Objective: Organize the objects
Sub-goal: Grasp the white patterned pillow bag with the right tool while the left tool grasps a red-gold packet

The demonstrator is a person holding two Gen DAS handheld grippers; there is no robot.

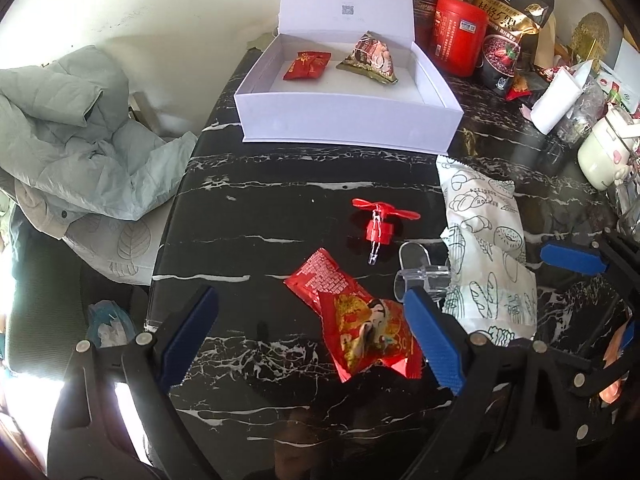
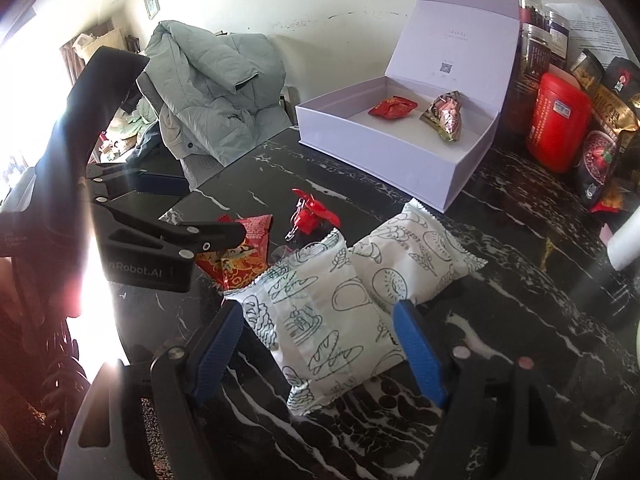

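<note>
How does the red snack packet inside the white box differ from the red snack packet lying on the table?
The small plain red snack packet lies inside the open white cardboard box; the larger red printed snack packet lies on the black marble table. The boxed one looks puffed and compact; the table one is flatter, showing a cartoon figure. Both are sealed, glossy red wrappers.

left gripper (image 1: 312, 336): black frame | blue ribbed jaws | silver rivets | white "nRobot.AI" lettering
</note>
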